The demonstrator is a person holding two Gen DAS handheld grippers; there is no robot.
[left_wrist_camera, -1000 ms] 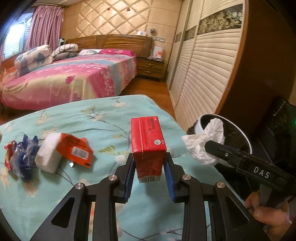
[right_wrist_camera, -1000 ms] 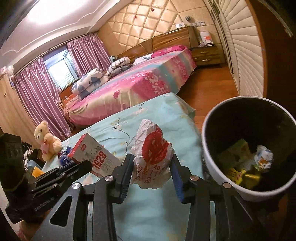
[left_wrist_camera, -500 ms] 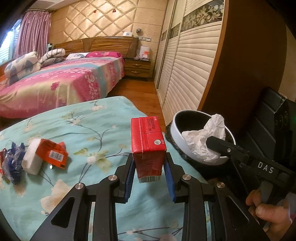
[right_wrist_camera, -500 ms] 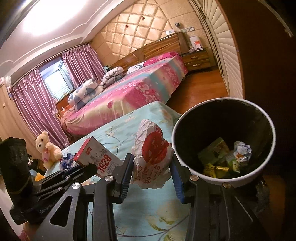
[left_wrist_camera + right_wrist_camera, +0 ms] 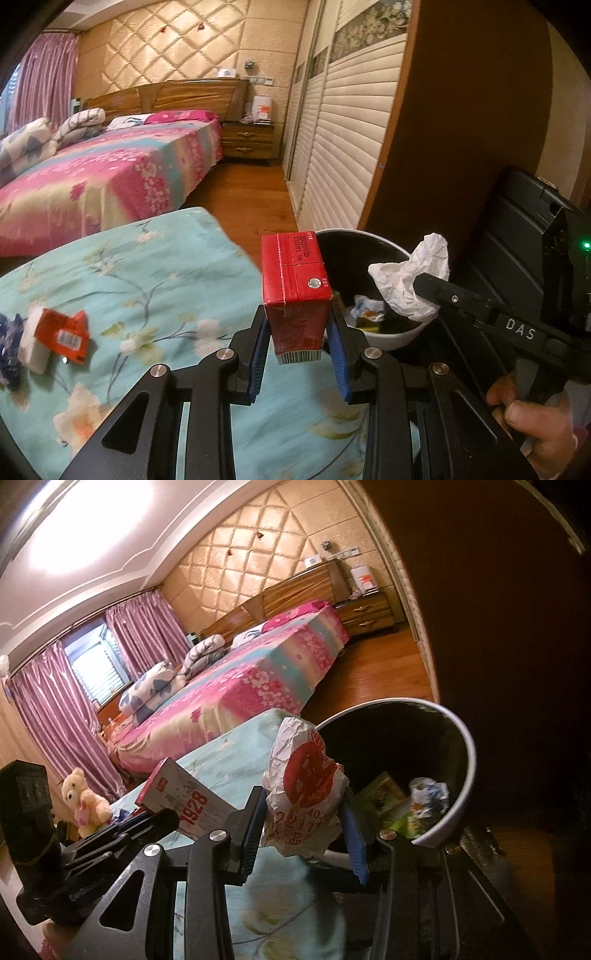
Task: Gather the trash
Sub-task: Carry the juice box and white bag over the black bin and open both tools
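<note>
My left gripper (image 5: pixel 298 334) is shut on an upright red drink carton (image 5: pixel 294 288), held above the edge of the teal flowered cloth, just left of the bin. My right gripper (image 5: pixel 306 821) is shut on a crumpled white paper wrapper with a red print (image 5: pixel 304 786), held at the near rim of the white-rimmed black bin (image 5: pixel 465 746). The right gripper and its wrapper (image 5: pixel 410 284) also show in the left wrist view over the bin (image 5: pixel 391 334). The carton (image 5: pixel 186 799) also shows in the right wrist view. Several scraps lie in the bin.
On the teal cloth (image 5: pixel 147 266) at the left lie an orange and white packet (image 5: pixel 55 334) and a blue wrapper (image 5: pixel 9 343). A pink bed (image 5: pixel 110 173), a louvred wardrobe (image 5: pixel 340 147) and a dark wood panel (image 5: pixel 454 129) stand beyond. A teddy bear (image 5: pixel 83 801) sits far left.
Both grippers have moved right toward the bin with their loads. The bin now sits close in front of both, and the wrapper is over its rim.
</note>
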